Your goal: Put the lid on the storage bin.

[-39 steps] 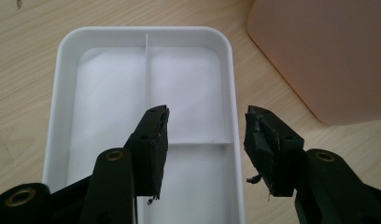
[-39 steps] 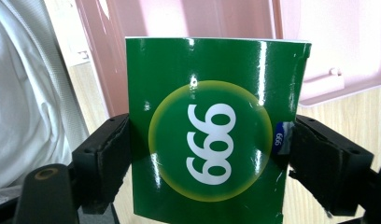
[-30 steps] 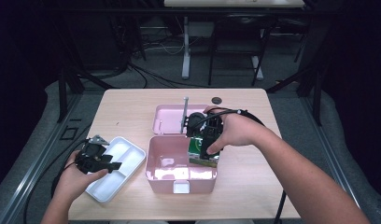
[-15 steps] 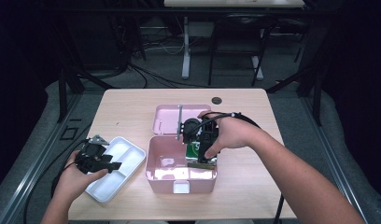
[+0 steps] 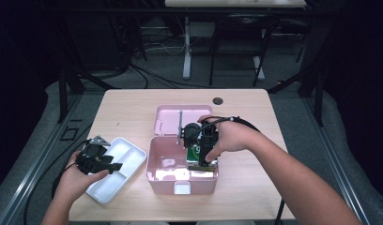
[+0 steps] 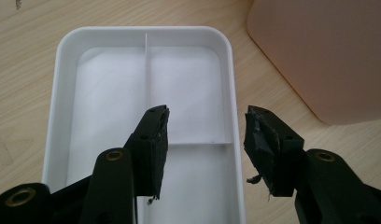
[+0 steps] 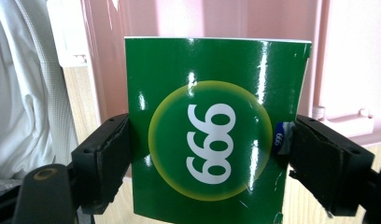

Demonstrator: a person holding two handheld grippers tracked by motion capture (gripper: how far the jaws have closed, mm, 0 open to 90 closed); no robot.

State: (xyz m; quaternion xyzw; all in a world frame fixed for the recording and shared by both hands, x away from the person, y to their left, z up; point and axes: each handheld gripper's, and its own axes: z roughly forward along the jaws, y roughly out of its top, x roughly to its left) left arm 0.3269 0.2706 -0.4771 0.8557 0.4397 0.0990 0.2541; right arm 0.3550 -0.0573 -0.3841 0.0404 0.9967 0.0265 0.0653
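Note:
A glossy green box [image 7: 212, 130] with white digits in a yellow circle sits between the jaws of my right gripper [image 7: 212, 128], which is shut on its two sides. In the high view the right gripper [image 5: 203, 157] holds this green box [image 5: 195, 152] upright over the right part of the open pink case [image 5: 161, 185]. My left gripper [image 6: 206, 126] stands open with nothing between its jaws, just above a white divided tray [image 6: 109, 84]. From above, the left gripper [image 5: 115, 166] is at the tray [image 5: 126, 152], left of the pink case.
The pink case's lid [image 5: 168, 119] lies open behind it. A small dark round thing [image 5: 218, 100] rests near the table's far edge. The pink case's wall [image 6: 328, 56] is close on the right of the tray. Light cloth [image 7: 25, 93] shows beyond the case.
My right hand has shifted a little to the left and nearer over the pink case, with the green box still in its jaws. The left hand has stayed put.

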